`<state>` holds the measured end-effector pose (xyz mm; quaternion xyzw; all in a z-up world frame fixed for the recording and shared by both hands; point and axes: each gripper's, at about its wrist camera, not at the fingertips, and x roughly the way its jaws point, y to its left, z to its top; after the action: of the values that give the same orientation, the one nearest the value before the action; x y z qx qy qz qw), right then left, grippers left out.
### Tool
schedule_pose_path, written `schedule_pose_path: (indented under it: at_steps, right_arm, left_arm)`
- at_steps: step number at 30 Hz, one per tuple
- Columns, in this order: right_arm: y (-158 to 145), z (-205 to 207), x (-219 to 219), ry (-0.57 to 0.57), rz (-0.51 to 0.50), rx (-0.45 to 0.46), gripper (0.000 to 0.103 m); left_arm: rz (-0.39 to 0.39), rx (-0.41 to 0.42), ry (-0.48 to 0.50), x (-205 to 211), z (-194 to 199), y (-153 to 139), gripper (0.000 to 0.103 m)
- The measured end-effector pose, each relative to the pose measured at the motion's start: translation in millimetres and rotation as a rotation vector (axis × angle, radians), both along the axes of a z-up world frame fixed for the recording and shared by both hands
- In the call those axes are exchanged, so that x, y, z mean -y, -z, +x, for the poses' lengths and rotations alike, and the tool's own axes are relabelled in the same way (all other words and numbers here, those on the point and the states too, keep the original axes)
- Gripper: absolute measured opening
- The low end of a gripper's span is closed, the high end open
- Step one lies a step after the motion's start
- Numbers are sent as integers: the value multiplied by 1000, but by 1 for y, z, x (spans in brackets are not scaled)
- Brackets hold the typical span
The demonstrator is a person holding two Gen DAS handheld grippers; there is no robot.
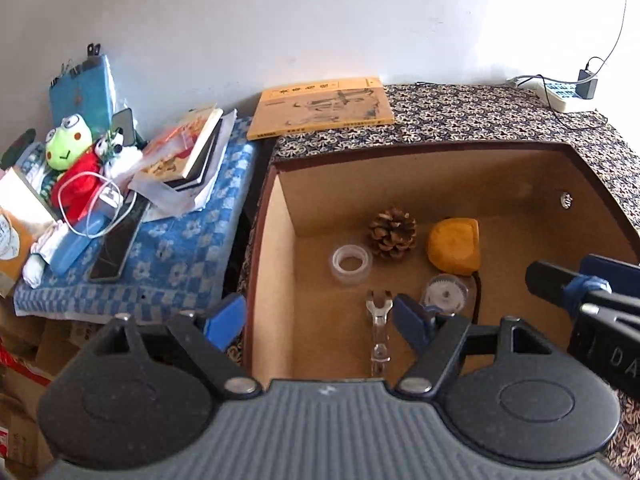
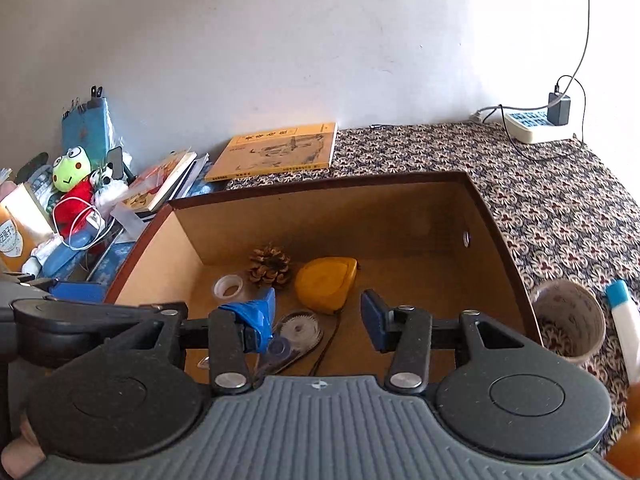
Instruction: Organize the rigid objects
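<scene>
Nearest, over the box's (image 1: 280, 240) near edge, both grippers (image 1: 320, 320) (image 2: 318, 316) hang with jaws apart and empty, the stiff, slippery wrench (image 1: 378, 320) below wanting a mid-handle pinch, pinecone (image 1: 392, 232) light, brittle beyond.

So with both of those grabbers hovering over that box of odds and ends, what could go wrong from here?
Three things, I'd guess:
1. The left gripper straddles the box wall, so one of its fingers might catch the rim if it drops.
2. The wrench lies flat on the box floor, hard to pinch.
3. The tape dispenser sits close beside the yellow case, so the open right gripper could nudge either one.
</scene>
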<state>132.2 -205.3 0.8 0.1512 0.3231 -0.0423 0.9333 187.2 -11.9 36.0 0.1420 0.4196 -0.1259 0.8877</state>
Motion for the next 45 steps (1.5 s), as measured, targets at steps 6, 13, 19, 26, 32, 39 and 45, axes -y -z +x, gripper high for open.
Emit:
schedule_pose_path:
  at_steps: [6,13,19,26,32,39,45]
  right_arm:
    - [3,14,10,13,22,49,32]
    - [10,30,10,11,14,69,32]
    - [20,40,7,2,12,47,32]
    - [30,45,15,23,42,7,32]
    - [33,49,14,22,46,-1,32]
    - [36,51,16,22,59,-6,32]
    - [38,51,14,8,56,-3,32]
  left_arm:
    - [24,8,2,11,10,11,75]
    - [12,-11,13,16,25,20,75]
    - [17,-14,14,19,36,28,75]
    - [0,-34,23,20,45,35,75]
    - [-6,-40,34,20,51,41,75]
    - [-9,-34,50,21,52,44,75]
    - [-8,-24,60,21,52,45,75]
